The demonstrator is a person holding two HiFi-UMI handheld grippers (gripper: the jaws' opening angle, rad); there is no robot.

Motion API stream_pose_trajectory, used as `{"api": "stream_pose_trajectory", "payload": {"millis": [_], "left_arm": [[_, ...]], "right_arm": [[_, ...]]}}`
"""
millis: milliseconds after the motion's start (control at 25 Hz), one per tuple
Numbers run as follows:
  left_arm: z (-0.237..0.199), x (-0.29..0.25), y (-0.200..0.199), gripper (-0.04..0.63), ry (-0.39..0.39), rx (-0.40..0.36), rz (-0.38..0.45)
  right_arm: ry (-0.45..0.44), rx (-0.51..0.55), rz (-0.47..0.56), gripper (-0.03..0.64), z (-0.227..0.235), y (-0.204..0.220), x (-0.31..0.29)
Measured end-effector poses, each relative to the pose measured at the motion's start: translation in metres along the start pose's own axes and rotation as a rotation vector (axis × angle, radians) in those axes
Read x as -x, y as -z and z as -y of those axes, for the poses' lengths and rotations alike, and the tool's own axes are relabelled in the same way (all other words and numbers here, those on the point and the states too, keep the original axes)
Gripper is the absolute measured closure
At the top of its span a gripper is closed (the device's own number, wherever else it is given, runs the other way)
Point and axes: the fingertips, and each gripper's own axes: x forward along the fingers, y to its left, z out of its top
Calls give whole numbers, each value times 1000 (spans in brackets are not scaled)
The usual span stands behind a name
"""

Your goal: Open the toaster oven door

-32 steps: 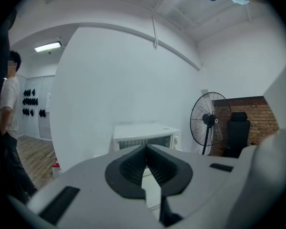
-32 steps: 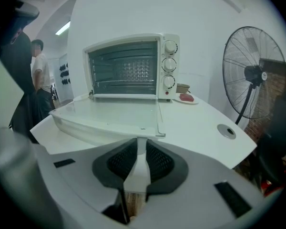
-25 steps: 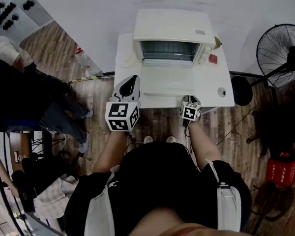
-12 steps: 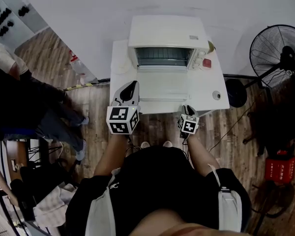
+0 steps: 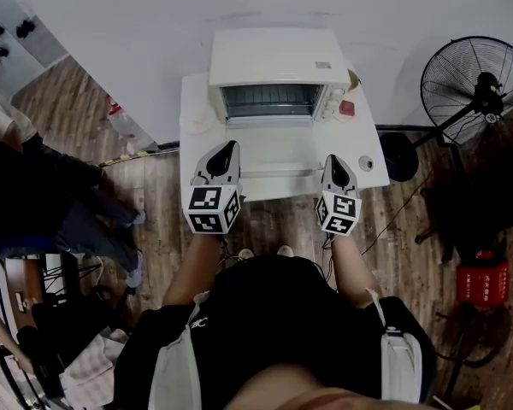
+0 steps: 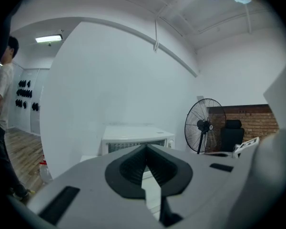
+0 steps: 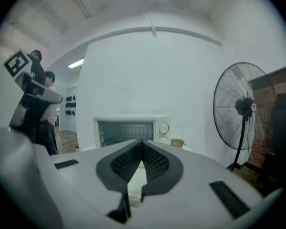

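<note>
A white toaster oven (image 5: 274,58) stands at the back of a white table (image 5: 197,101). Its door (image 5: 274,148) hangs down flat toward me, and the wire rack shows inside. My left gripper (image 5: 225,152) hovers by the door's left front corner, shut and empty. My right gripper (image 5: 334,162) hovers by the door's right front corner, also shut with nothing between its pads. In the left gripper view the oven (image 6: 133,138) sits behind the shut left gripper (image 6: 145,147). The right gripper view shows the oven (image 7: 128,128) beyond the shut right gripper (image 7: 143,141).
A standing fan (image 5: 474,84) is to the right of the table, with a red box (image 5: 483,282) on the floor below it. A person (image 5: 34,186) stands at the left. A red knob-like item (image 5: 347,108) and a small round object (image 5: 365,163) lie on the table's right side.
The right gripper has come up from below the table's front edge to the door's right corner and its jaws have shut. The left gripper has hardly moved.
</note>
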Motion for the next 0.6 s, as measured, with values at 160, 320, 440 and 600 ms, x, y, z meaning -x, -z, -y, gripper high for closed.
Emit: {"api": "stream_pose_trajectory", "payload": {"millis": [160, 320, 440, 600], "left_arm": [[0, 1, -6, 583, 3, 1, 24], [0, 3, -10, 583, 0, 4, 45], [2, 6, -13, 583, 3, -1, 61], [2, 9, -16, 583, 3, -5, 69]], "right_arm": [[-8, 59, 123, 617, -7, -63, 3], [-27, 79, 146, 617, -14, -79, -2], [-39, 71, 155, 617, -18, -84, -1], [-56, 59, 175, 617, -23, -94, 2]]}}
